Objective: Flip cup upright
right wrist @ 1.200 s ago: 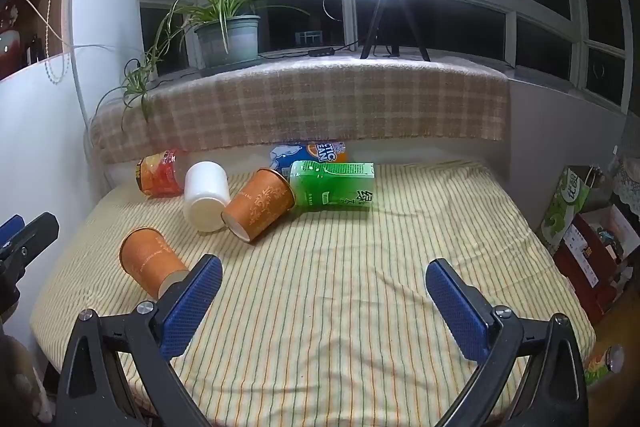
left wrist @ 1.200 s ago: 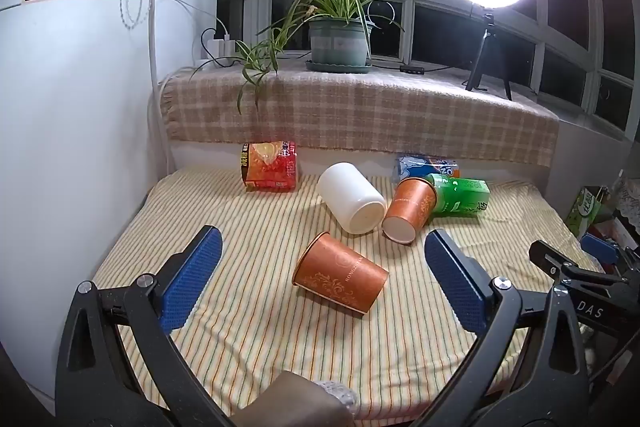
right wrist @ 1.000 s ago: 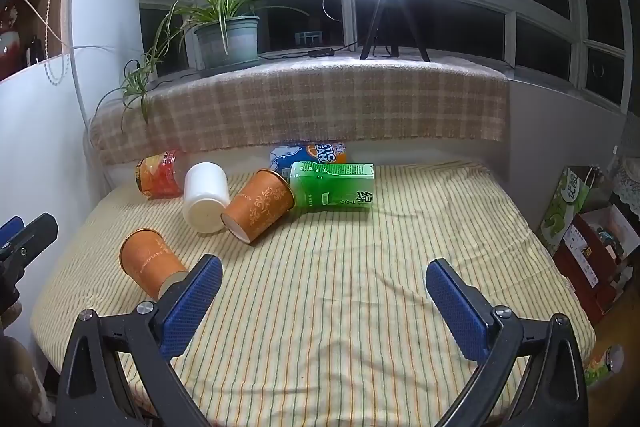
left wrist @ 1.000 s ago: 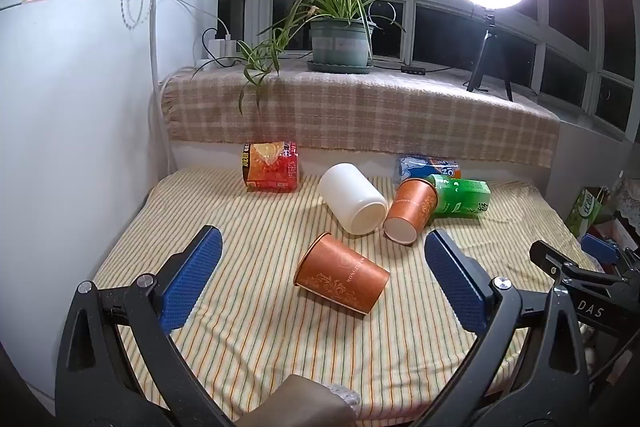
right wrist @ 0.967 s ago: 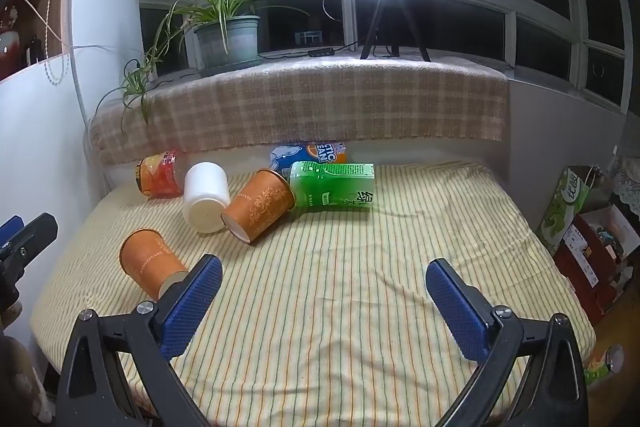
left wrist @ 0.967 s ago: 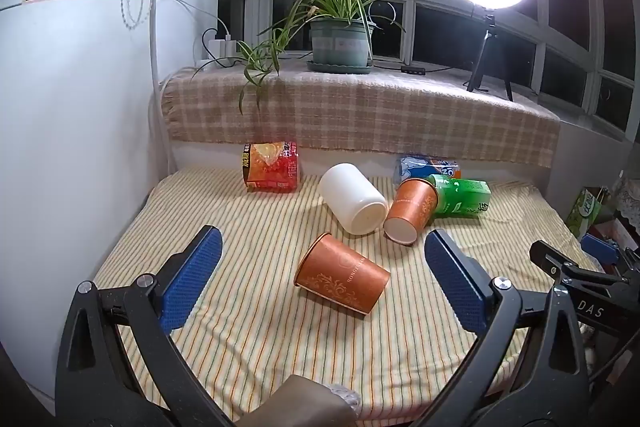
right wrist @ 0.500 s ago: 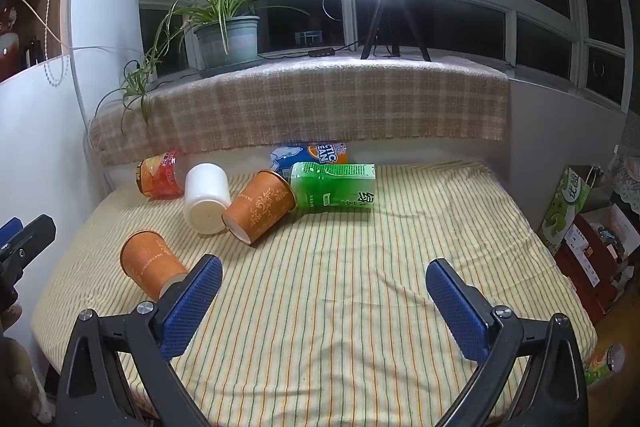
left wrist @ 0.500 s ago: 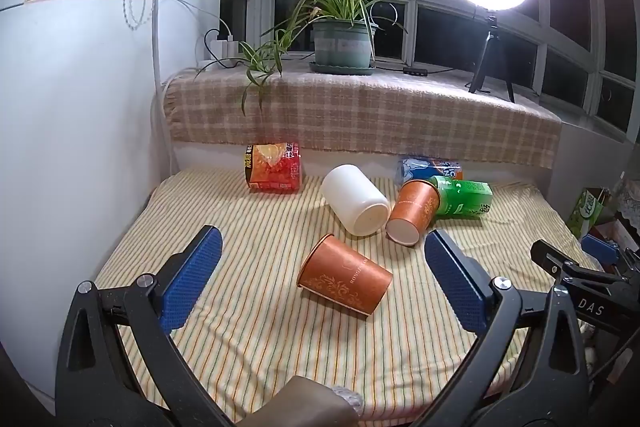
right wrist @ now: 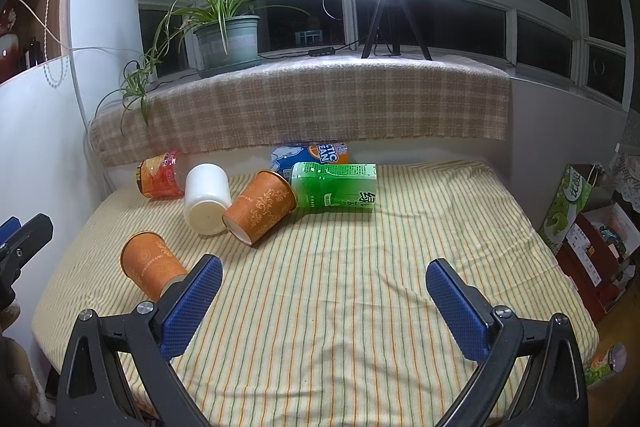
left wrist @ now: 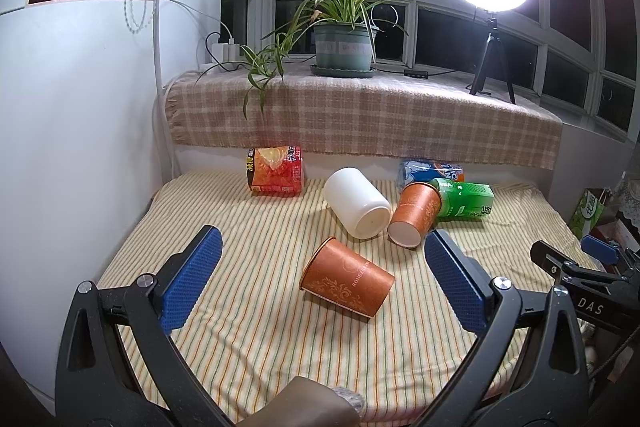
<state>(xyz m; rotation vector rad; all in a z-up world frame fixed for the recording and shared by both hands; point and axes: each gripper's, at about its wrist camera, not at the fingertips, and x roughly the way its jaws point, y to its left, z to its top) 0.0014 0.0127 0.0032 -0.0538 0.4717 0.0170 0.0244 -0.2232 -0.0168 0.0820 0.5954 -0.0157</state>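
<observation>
Near orange paper cup lying on its side on the striped cloth, left of centre, apart from the white cup and second orange cup farther back. Left gripper and right gripper both spread wide, holding nothing.
</observation>
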